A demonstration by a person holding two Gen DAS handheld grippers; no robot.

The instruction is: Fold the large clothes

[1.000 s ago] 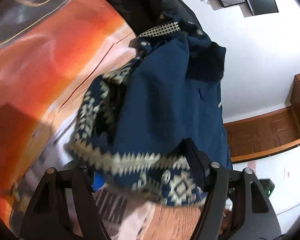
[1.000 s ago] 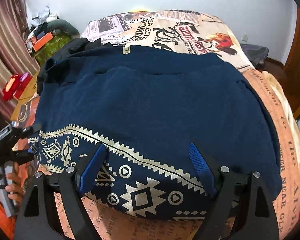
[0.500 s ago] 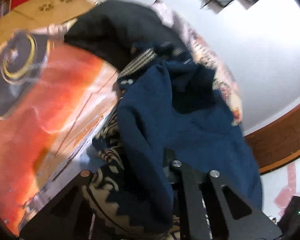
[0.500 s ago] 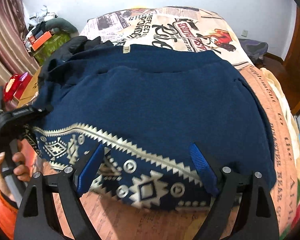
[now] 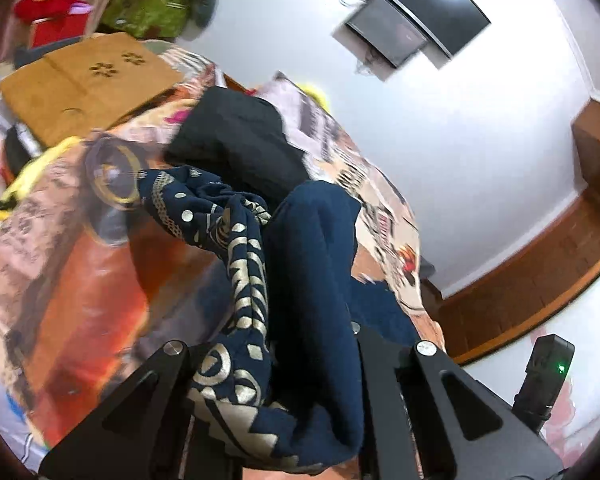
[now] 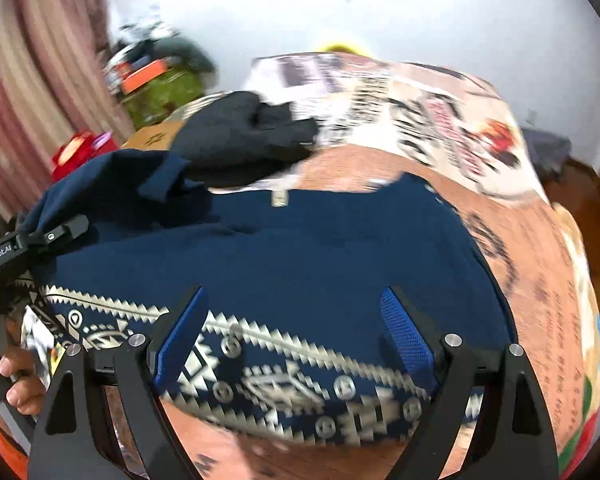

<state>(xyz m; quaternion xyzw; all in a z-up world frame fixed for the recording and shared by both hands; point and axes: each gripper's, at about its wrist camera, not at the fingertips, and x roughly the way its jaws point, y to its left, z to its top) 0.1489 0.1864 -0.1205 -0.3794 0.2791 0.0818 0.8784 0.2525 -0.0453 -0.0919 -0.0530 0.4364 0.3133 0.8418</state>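
A navy sweater (image 6: 300,248) with a cream geometric band along its hem lies spread on the printed bed cover (image 6: 532,264). My left gripper (image 5: 284,360) is shut on a bunched fold of the sweater (image 5: 312,260), hem band included, and holds it lifted. In the right wrist view that left gripper (image 6: 52,236) pinches the sweater's left edge, raised off the bed. My right gripper (image 6: 292,332) hovers over the hem band, its blue pads (image 6: 404,332) wide apart and clear of the cloth. A person's hand (image 6: 16,380) grips the left tool's handle.
A black garment (image 6: 240,140) lies crumpled on the bed beyond the sweater. A cardboard box (image 5: 80,80), a red box (image 5: 56,20) and green bags stand beside the bed. A screen (image 5: 412,20) hangs on the white wall. Wooden panelling runs at right.
My left gripper closed on the sweater's patterned edge and rose, pulling that side up into a bunched fold. My right gripper lifted a little and stayed open over the hem.
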